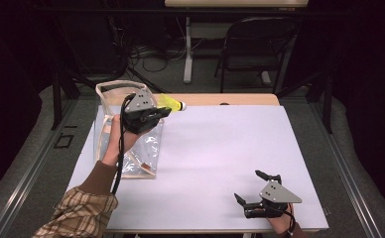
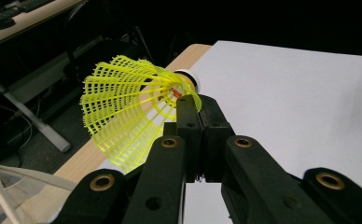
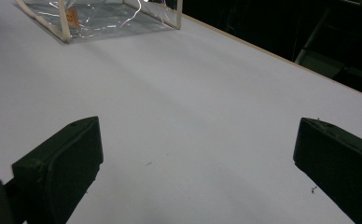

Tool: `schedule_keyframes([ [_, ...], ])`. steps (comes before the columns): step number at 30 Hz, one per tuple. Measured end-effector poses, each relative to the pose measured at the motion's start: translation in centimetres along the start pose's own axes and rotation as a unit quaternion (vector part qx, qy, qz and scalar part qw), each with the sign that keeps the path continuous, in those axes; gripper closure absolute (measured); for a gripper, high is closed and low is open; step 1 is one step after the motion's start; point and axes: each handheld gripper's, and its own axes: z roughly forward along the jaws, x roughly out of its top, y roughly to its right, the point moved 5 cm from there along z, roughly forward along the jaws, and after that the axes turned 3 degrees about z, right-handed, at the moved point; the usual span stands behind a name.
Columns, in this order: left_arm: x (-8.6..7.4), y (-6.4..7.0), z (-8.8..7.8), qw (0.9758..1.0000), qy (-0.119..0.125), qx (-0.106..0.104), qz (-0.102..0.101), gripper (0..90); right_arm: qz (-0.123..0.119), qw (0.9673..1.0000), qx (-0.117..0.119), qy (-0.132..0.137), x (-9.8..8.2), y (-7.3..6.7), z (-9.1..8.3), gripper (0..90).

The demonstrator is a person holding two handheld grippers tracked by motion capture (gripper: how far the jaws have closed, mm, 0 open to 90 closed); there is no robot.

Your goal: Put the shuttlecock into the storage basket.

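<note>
A yellow plastic shuttlecock (image 1: 172,103) with a white cork tip hangs in the air over the table's far left part, lying sideways with the tip pointing right. My left gripper (image 1: 161,112) is shut on the edge of its mesh skirt. In the left gripper view the two jaws press together on the skirt of the shuttlecock (image 2: 132,107), just behind the cork. A clear plastic bag (image 1: 146,158) with cream trim stands under my left hand, its top gaping. My right gripper (image 1: 253,187) rests at the near right of the table, open with nothing between its jaws.
The white table top (image 1: 220,148) has a wooden strip along its far edge. The clear bag (image 3: 100,18) lies far ahead in the right gripper view. Beyond the table stand a folding chair (image 1: 255,44) and a desk leg (image 1: 188,49) among floor cables.
</note>
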Motion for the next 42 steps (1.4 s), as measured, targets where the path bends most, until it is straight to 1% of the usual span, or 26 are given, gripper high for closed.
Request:
schedule_keyframes([
  [9,0.4,-0.5,-0.2,1.0,0.0,0.006,0.0,88.9,-0.001,1.0,0.0,-0.001,0.0,0.0,0.0,0.8],
  [18,0.5,-1.3,-0.5,0.9999,0.002,0.015,-0.007,88.9,0.0,1.0,0.001,-0.001,0.0,0.0,0.0,0.8],
  [23,0.6,-1.6,-0.7,0.9998,0.001,0.018,-0.007,88.9,0.0,1.0,0.001,-0.001,0.0,0.0,0.0,0.8],
  [33,0.9,-2.7,-1.3,0.9993,0.008,0.035,-0.013,88.9,0.0,1.0,0.001,-0.002,0.0,0.0,0.0,0.8],
  [42,0.6,-3.4,-1.6,0.9988,0.008,0.045,-0.02,88.9,0.0,1.0,0.001,-0.002,0.0,0.0,0.0,0.9],
])
